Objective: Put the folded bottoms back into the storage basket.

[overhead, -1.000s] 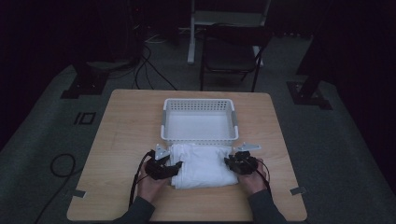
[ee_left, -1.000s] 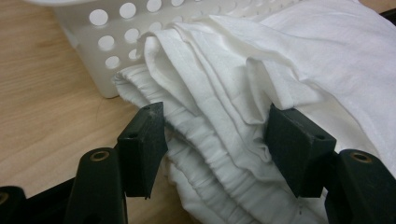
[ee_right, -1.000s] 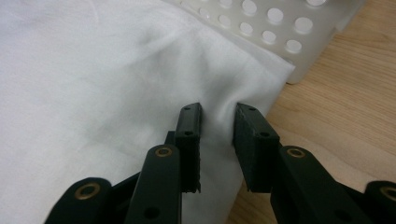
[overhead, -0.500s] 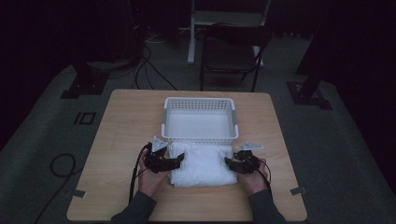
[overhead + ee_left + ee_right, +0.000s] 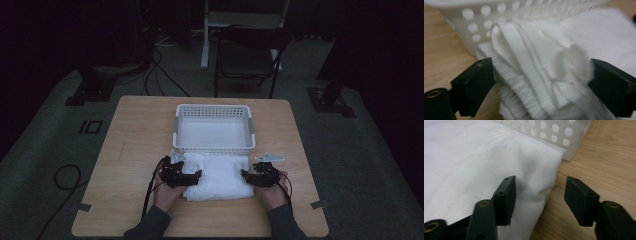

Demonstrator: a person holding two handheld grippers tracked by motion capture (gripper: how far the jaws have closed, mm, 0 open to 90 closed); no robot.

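Folded white cloth lies on the tabletop just before a white perforated basket, between both hand-held grippers. Left hand-held gripper has just been opening, jaws wide around the cloth's bunched folds. Right hand-held gripper, likewise just opening, straddles the cloth's edge, basket corner beyond.

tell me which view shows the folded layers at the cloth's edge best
The left gripper view: the white cloth shows stacked folds and ribbed hems close up. The right gripper view shows a smooth corner; the high view shows its whole folded outline.
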